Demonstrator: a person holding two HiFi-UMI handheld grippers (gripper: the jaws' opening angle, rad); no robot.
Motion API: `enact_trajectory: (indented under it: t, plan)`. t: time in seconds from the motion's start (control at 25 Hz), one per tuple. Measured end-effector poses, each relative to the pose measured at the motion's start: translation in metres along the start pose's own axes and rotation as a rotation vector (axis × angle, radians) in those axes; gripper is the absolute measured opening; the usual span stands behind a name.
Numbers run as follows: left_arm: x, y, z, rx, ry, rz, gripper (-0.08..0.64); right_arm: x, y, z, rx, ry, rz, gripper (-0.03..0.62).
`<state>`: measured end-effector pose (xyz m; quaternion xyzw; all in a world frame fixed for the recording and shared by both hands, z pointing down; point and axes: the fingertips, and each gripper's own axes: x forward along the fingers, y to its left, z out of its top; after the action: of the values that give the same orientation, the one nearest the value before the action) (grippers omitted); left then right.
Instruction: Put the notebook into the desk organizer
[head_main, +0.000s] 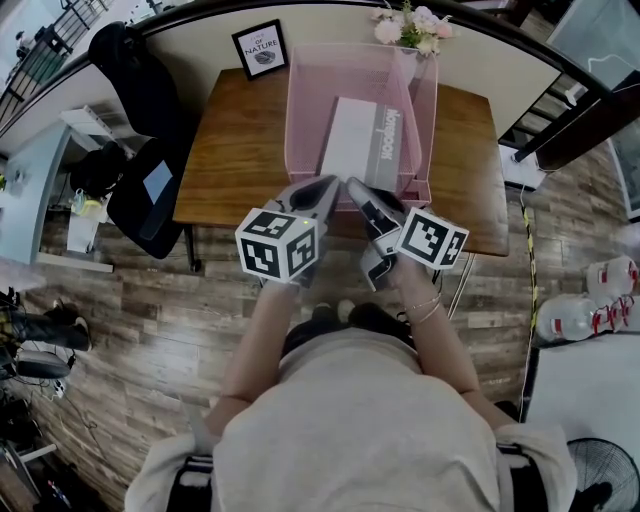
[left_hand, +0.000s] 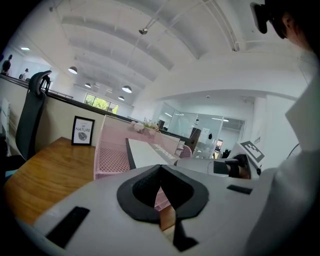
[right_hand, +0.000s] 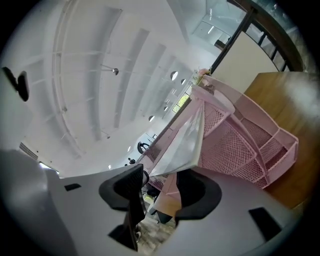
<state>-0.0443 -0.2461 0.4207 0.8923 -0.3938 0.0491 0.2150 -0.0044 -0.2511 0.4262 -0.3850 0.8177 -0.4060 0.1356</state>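
Observation:
A pink mesh desk organizer (head_main: 302, 110) stands on the wooden table (head_main: 235, 160). The white and grey notebook (head_main: 357, 140) leans inside it. Both grippers hover at the organizer's near edge. My left gripper (head_main: 325, 186) points at the near left corner. In the left gripper view its jaws (left_hand: 160, 170) meet at the tips with nothing between them, and the notebook (left_hand: 145, 152) and organizer (left_hand: 111, 156) lie ahead. My right gripper (head_main: 358, 192) is open. In the right gripper view (right_hand: 162, 182) the notebook's corner (right_hand: 186, 142) sits just beyond the parted pads, untouched, against the organizer (right_hand: 250, 145).
A framed "NATURE" print (head_main: 261, 48) and a flower bunch (head_main: 410, 25) stand at the table's far edge. A black chair (head_main: 150, 185) is at the table's left. Water bottles (head_main: 580, 315) stand on the floor at the right. A railing runs behind the table.

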Motion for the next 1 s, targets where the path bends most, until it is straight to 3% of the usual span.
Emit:
enact_trajectory:
  t: [0.6, 1.0]
  plan:
    - [-0.007, -0.008, -0.016, -0.03, 0.022, -0.018, 0.012, -0.012, 0.0, -0.024, -0.024, 0.039, -0.011, 0.181]
    - [-0.02, -0.015, -0.018, -0.022, -0.023, -0.014, 0.012, -0.021, 0.02, -0.026, -0.182, 0.067, -0.002, 0.132]
